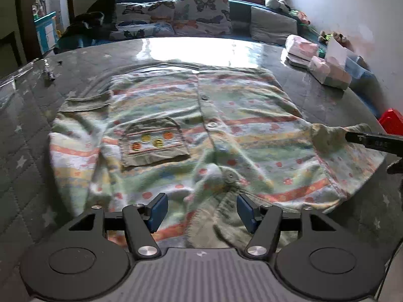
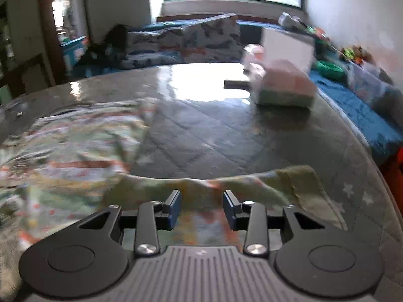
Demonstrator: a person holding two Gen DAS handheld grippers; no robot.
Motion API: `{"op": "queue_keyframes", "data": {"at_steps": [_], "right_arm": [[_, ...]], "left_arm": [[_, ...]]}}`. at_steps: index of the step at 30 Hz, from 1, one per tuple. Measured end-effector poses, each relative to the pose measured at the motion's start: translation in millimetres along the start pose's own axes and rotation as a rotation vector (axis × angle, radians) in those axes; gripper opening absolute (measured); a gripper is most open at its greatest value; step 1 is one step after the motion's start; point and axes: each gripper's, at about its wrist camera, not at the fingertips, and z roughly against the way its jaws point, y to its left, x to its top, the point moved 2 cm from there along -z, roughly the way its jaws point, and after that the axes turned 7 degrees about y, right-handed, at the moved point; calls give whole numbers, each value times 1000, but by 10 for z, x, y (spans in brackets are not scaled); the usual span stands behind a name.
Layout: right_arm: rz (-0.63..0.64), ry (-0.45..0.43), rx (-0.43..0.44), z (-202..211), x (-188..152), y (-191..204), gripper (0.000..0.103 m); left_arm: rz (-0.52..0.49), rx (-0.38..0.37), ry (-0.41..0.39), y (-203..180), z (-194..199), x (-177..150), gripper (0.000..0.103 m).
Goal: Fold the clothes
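A striped child's cardigan (image 1: 191, 136) lies spread on the grey quilted table (image 1: 37, 130), front up, with one patch pocket (image 1: 153, 142) and three buttons down its middle. At the far right of the table sit packs of tissues (image 1: 327, 71), well apart from the garment; two butterfly pillows (image 1: 176, 17) lie beyond the far edge.

The left gripper (image 1: 200, 211) hovers over the near collar, jaws spread, nothing between them. The left view shows a dark finger of the right gripper (image 1: 372, 142) touching the right sleeve cuff. The blurred right view shows the right gripper's (image 2: 201, 207) jaws apart over the sleeve (image 2: 252, 183); they seem to hold nothing.
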Motion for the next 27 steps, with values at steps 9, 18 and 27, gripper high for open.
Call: {"op": "queue_keyframes", "data": {"at_steps": [9, 18, 27], "right_arm": [[-104, 16, -93, -8, -61, -601, 45], [-93, 13, -108, -91, -13, -507, 61], [-88, 25, -107, -105, 19, -499, 63]], "left_arm": [[125, 95, -43, 562, -85, 371, 65], [212, 241, -62, 992, -634, 1016, 63], [185, 303, -93, 1173, -740, 1137, 3]]}}
